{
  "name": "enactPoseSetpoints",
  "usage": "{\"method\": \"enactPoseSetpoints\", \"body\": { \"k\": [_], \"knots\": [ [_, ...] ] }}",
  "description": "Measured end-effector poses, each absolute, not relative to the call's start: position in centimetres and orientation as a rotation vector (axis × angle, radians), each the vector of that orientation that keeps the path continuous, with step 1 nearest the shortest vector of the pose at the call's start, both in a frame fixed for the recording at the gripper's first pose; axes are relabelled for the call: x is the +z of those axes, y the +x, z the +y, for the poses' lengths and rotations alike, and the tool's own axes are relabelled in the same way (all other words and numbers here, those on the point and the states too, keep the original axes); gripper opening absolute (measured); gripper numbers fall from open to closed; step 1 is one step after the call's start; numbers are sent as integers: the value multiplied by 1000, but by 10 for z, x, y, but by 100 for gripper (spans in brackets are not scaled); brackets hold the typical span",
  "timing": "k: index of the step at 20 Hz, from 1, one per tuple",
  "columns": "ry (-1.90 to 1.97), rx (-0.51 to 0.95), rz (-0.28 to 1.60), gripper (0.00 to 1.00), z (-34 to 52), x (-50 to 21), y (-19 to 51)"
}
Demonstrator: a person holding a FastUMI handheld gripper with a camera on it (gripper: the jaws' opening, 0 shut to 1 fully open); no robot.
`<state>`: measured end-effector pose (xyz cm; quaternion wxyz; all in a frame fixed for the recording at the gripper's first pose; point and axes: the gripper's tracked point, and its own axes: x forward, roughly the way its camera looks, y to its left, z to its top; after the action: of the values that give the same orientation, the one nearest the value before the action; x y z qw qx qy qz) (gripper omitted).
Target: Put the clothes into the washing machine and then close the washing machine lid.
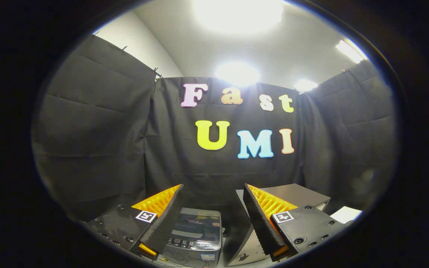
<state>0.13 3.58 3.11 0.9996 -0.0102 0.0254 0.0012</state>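
grey plastic is what the washing machine [196,234] looks like from up here, a small top-loader sitting low down between the two fingers of the tool [213,188] and a bit beyond them, closer to the left finger [162,223] than the right. its lid [199,223] is dark and glossy and seems to lie flat on top, with a strip of buttons along the near edge, though the reflections make it hard to tell what's under it. the tool is wide open, fingers spread well apart with nothing between them, pointing mostly at the black cloth wall [95,130] with the machine down below. just beside the machine, behind the right finger [263,219], stands a dark box-like cabinet [296,193] with a lighter panel on its near side; can't tell exactly what it is. past that, off by the right finger's base, there's a white flat thing [345,214], too cut off to name. bright ceiling lights [237,15] glare above the cloth. i can't pick out any clothes from this angle.
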Motion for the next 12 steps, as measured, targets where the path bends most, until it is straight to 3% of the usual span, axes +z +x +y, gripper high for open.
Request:
{"method": "enactPoseSetpoints", "body": {
  "k": [12],
  "knots": [
    [-44, 56, 29, 98, 60, 45, -21]
  ]
}}
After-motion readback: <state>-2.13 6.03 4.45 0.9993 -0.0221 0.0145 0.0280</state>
